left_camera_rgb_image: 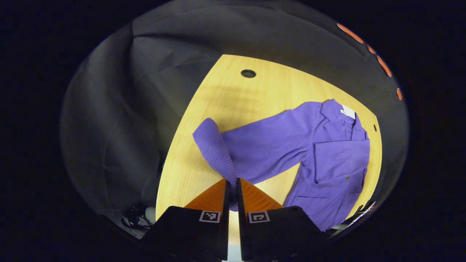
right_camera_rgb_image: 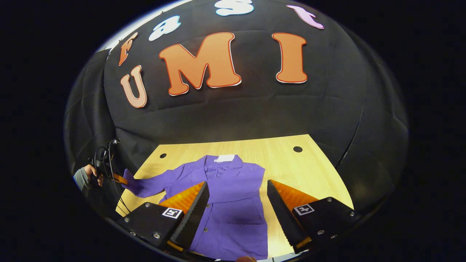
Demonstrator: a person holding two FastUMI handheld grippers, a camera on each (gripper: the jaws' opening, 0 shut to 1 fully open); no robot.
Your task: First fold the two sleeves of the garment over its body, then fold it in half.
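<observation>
Ahead of my left gripper (left_camera_rgb_image: 232, 182), pinched on the sleeve (left_camera_rgb_image: 255, 149) cuff, the shirt (right_camera_rgb_image: 233, 196) body lies along the sleeve's length on the table (left_camera_rgb_image: 218, 94), while my right gripper (right_camera_rgb_image: 236, 203) hangs wide open over it.

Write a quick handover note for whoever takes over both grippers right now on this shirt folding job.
Left gripper: shut on the cuff of the left sleeve, lifting it off the wooden table.
Right gripper: open, hovering above the shirt's body, holding nothing.
Purple shirt: lies flat on the table, collar toward the booth wall. One sleeve already lies folded across the chest.
Done: one sleeve fold.
Left: carry the held sleeve over the body and release it, then fold the shirt in half.
</observation>
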